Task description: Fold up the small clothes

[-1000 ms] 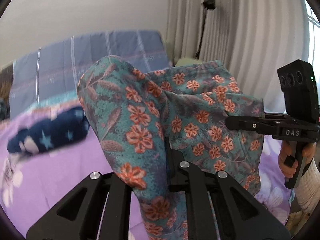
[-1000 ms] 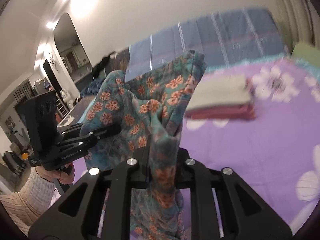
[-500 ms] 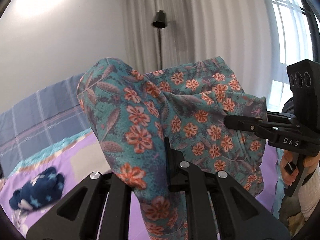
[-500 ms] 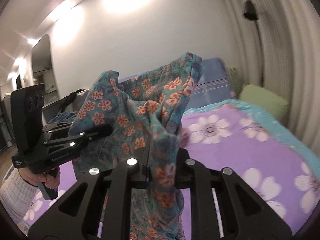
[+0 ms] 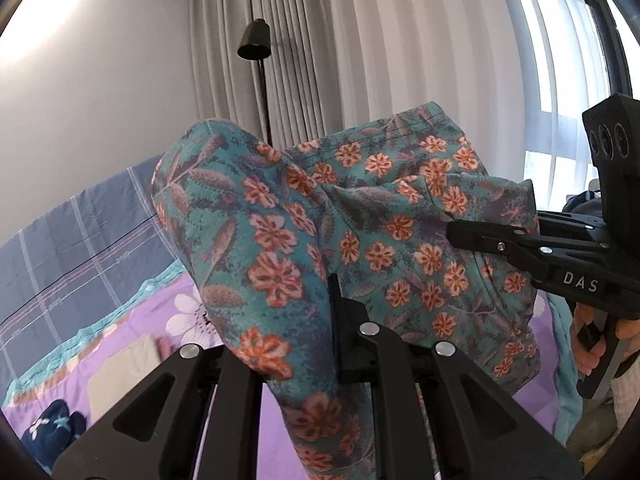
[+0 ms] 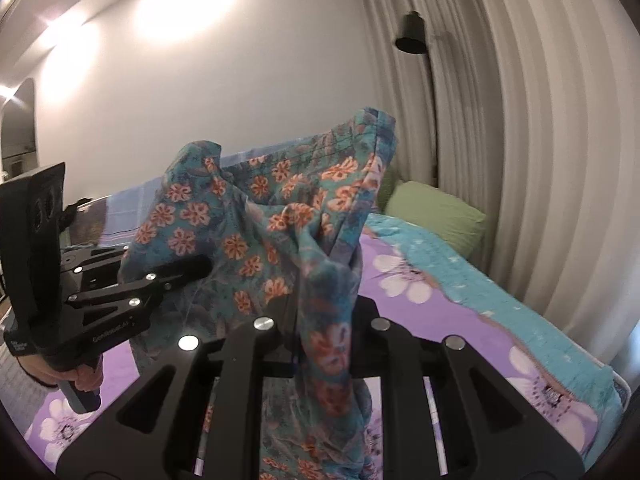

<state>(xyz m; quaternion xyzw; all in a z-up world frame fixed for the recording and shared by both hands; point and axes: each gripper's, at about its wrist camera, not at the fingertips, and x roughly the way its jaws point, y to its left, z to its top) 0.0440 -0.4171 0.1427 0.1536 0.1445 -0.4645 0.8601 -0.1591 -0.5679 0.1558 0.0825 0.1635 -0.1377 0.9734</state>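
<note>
Up in the air above the bed, a small teal cotton garment printed with orange flowers and grey leaves (image 5: pixel 320 236) hangs stretched between the two tools, its bunched top edge standing at about 12 o'clock in both wrist views and its loose lower part dropping past the tool frames toward 6 o'clock. The left tool (image 5: pixel 334 300) is nearly closed, its jaws pinching a narrow fold of the cloth; only one black finger edge shows, the other being buried under the fabric. From the right wrist view the left tool (image 6: pixel 200 266) reaches in from 9 o'clock, its tips sunk into the cloth. The right tool (image 6: pixel 320 320) is likewise narrowed onto a gathered strip of the garment, and its pads are covered by the hanging cloth. In the left wrist view the right tool (image 5: pixel 456 234) enters from 3 o'clock and grips the garment's far corner. A hand (image 5: pixel 588 344) wraps the right tool's handle at 4 o'clock, cut off by the frame edge.

Below lies the bed with a purple flowered sheet edged in turquoise (image 6: pixel 480 320). A green pillow (image 6: pixel 432 216) sits at 2 o'clock. At 7 o'clock in the left view a dark blue starred cloth (image 5: pixel 52 432) is partly cut off, and a pale folded piece (image 5: pixel 124 376) beside it is too blurred to identify. A black floor lamp (image 5: pixel 254 44) stands against pale pleated curtains (image 5: pixel 400 60).
</note>
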